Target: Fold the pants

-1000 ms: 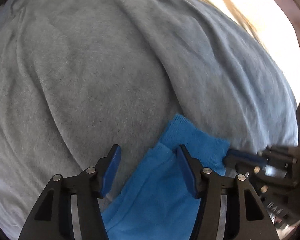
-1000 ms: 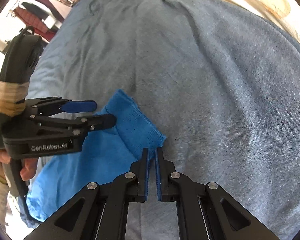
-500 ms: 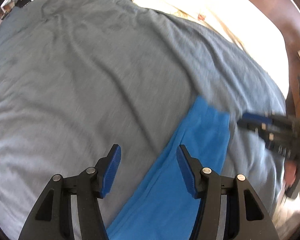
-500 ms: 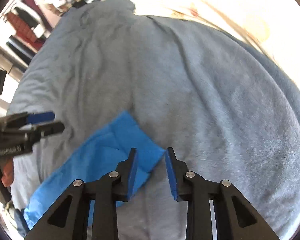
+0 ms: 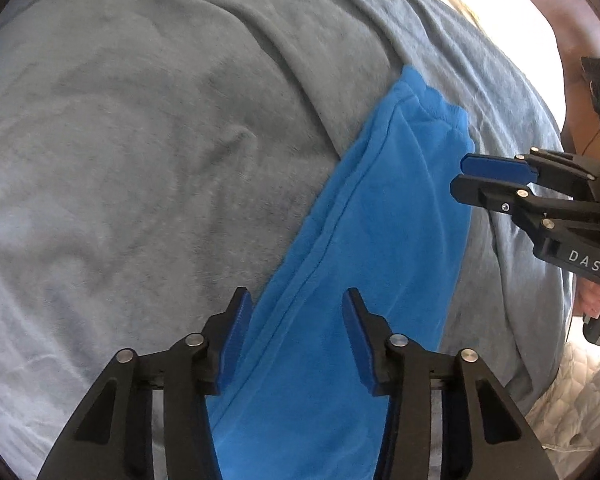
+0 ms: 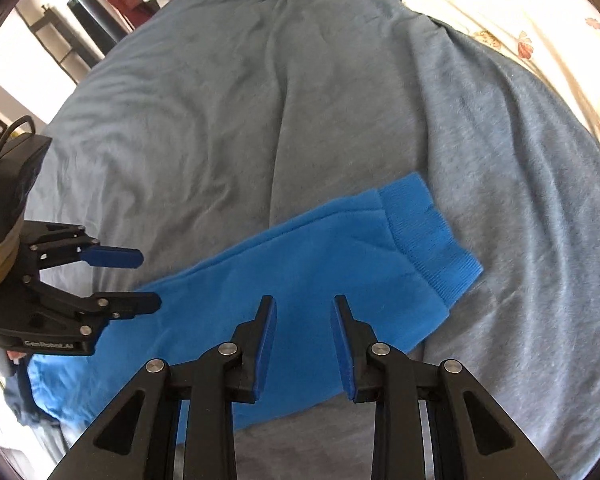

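Looking down the left gripper point(image 5: 296, 336), its narrowed jaws hold nothing above the blue pants point(image 5: 364, 240), mid-frame on the bed point(image 5: 140, 160). The right gripper point(image 6: 303, 344) is parted, empty too. More folding looks left.

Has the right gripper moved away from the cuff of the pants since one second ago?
Yes. The right gripper released the cuff, has opened, and has drawn back along the pants over the blanket.

The blue pants point(image 6: 320, 276) lie flat on a grey blanket point(image 6: 260, 100), cuff toward three o'clock. The right gripper point(image 6: 302, 344) hangs above them, jaws apart, nothing between. At nine o'clock the left gripper point(image 6: 140, 280), jaws just narrowing, holds nothing.
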### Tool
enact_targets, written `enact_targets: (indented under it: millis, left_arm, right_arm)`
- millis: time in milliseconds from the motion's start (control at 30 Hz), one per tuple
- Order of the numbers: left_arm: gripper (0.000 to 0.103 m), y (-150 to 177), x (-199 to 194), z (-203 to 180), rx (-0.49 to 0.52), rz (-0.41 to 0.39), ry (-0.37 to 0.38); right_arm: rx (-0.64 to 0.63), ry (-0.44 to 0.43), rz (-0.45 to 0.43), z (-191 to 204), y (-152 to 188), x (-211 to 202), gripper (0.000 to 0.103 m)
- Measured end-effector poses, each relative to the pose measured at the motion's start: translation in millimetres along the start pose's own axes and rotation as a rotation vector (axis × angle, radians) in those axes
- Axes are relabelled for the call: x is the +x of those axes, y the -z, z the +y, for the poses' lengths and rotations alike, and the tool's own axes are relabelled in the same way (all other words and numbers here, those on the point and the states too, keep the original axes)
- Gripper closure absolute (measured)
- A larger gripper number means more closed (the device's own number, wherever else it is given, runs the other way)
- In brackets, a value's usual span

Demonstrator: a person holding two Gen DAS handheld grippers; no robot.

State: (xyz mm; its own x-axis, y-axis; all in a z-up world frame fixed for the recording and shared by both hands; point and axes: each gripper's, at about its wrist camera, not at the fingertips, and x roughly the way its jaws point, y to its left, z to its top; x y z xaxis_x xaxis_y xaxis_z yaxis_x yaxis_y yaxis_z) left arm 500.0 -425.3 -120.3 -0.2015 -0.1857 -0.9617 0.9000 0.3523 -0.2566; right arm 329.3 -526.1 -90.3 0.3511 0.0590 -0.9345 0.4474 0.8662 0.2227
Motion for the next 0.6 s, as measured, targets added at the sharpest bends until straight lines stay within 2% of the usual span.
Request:
enact_targets:
  millis: [233,400,500,600]
  left_arm:
    - [0.09,-3,18,4,-0.021,0.014,0.038]
    - [0.093,4,9,23,-0.072,-0.025,0.038]
    - [0.093,5,16,25,-0.085,-0.009,0.034]
    - [0.085,4,15,24,-0.097,-0.016,0.009]
  right_arm:
    - [0.025,0.035,0.019,-2,2,8,0.074]
    - [0.032,0.053,0.018,-3,0,9,0.074]
    - [0.029,0.059,0.02,0,-2,14,0.074]
    - [0.032,0.058,0.026,2,-3,18,0.074]
